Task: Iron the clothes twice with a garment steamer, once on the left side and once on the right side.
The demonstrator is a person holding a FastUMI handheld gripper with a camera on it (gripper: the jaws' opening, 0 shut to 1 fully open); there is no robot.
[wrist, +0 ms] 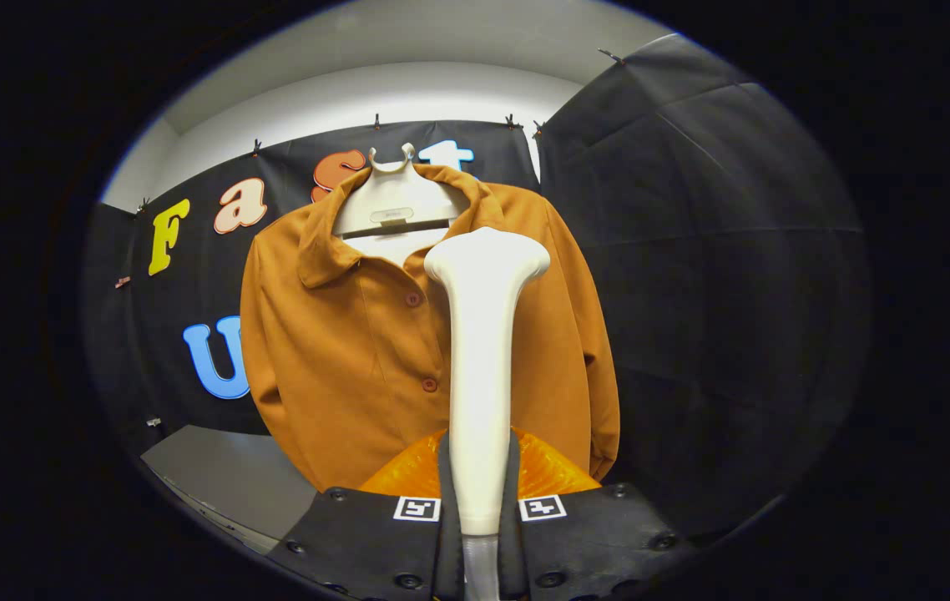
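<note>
Against black cloth hangs an orange shirt (358, 334); gripper (480, 507) apparently clamps the steamer (482, 351).

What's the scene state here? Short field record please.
garment: brown button-front shirt, hung on a white hanger, front facing the gripper
tool: white garment steamer, handle upright between the fingers, head up near the collar
gripper: shut on the steamer handle, both fingers against it
steamer head vs shirt: level with the upper chest, on the wearer's left of the button line; contact cannot be told
buttons: two visible down the placket
backdrop: black cloth wall behind the shirt
</note>
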